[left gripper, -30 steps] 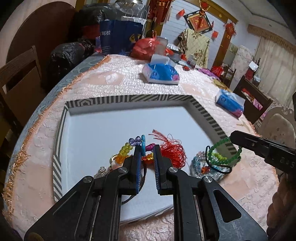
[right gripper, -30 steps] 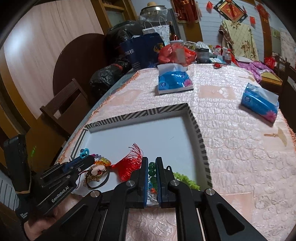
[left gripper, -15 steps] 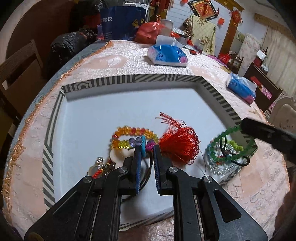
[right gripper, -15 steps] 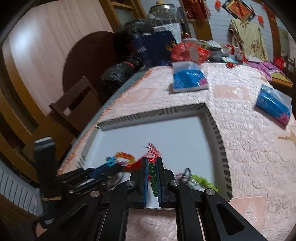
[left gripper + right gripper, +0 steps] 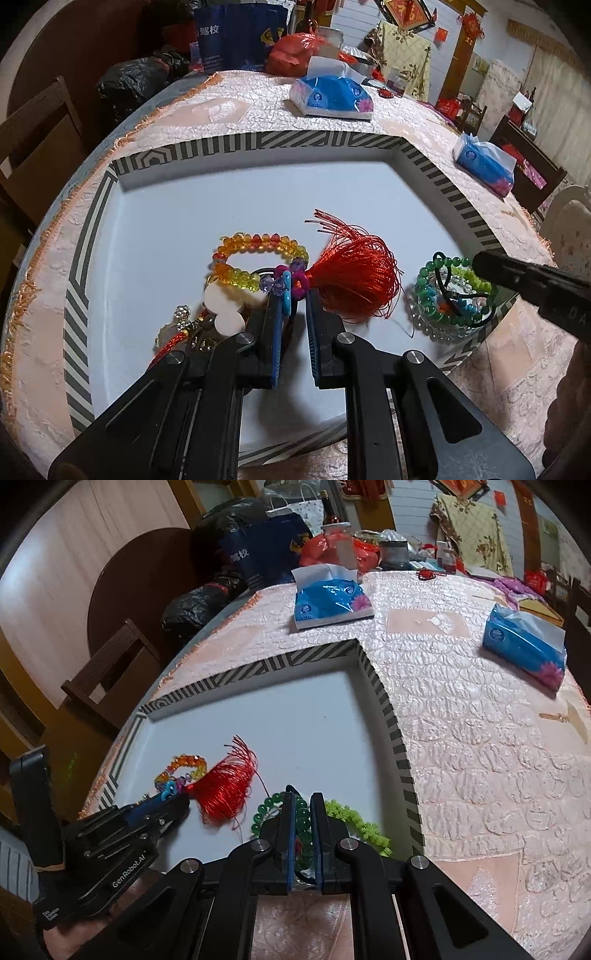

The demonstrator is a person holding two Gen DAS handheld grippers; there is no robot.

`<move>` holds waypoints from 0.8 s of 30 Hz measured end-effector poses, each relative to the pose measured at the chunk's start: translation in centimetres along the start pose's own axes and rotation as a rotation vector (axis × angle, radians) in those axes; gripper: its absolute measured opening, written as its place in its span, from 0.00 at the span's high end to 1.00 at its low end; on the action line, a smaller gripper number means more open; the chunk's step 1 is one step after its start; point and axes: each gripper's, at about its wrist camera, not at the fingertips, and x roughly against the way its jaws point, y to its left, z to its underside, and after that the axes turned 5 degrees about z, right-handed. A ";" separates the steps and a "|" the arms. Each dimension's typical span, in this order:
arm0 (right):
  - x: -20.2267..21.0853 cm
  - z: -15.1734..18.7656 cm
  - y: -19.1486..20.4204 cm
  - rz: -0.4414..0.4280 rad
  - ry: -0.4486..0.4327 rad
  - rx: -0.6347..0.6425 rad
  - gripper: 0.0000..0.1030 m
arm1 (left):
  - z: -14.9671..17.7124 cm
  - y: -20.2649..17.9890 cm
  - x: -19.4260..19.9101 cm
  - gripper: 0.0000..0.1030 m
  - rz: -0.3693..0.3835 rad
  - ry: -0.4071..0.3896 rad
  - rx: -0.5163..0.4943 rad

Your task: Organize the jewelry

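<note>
Two glossy bead bracelets lie on the smooth white tray (image 5: 177,206): left gripper (image 5: 291,295) pinches the faceted rainbow bracelet (image 5: 258,258) beside a silky red tassel (image 5: 354,277); right gripper (image 5: 302,805) pinches the round green bracelet (image 5: 271,805).

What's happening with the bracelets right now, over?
Left gripper shut on rainbow bracelet, resting in tray. Right gripper shut on green bead bracelet, low over tray. Red tassel lies between them.

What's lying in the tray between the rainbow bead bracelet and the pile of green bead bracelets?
The red tassel, its fringe fanned on the tray floor; both wrist views show it.
</note>
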 end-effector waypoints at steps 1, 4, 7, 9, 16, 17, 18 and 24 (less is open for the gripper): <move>-0.2 0.1 0.0 0.003 0.005 0.000 0.93 | 0.0 0.0 0.0 0.89 -0.002 0.001 -0.001; -0.8 0.4 -0.2 0.008 0.027 -0.009 0.93 | 0.1 0.1 -0.2 0.89 -0.010 0.007 0.004; -1.3 0.8 -0.4 0.014 0.054 -0.027 0.93 | 0.2 0.4 -0.3 0.89 -0.016 0.009 0.017; -1.4 0.9 -0.3 0.008 0.055 -0.028 0.83 | 0.2 0.5 -0.3 0.88 -0.018 0.011 0.018; -0.3 0.9 1.0 0.036 0.028 0.031 0.47 | 0.2 0.5 -0.3 0.79 -0.017 0.016 0.018; -0.2 0.8 1.1 0.039 0.025 0.033 0.47 | 0.2 0.5 -0.3 0.74 -0.014 0.016 0.017; 0.0 0.9 1.2 0.038 0.020 0.035 0.47 | 0.2 0.4 -0.3 0.65 -0.016 0.016 0.016; 0.7 1.1 1.3 0.045 0.014 0.042 0.47 | 0.5 0.5 0.1 0.48 -0.023 0.022 0.025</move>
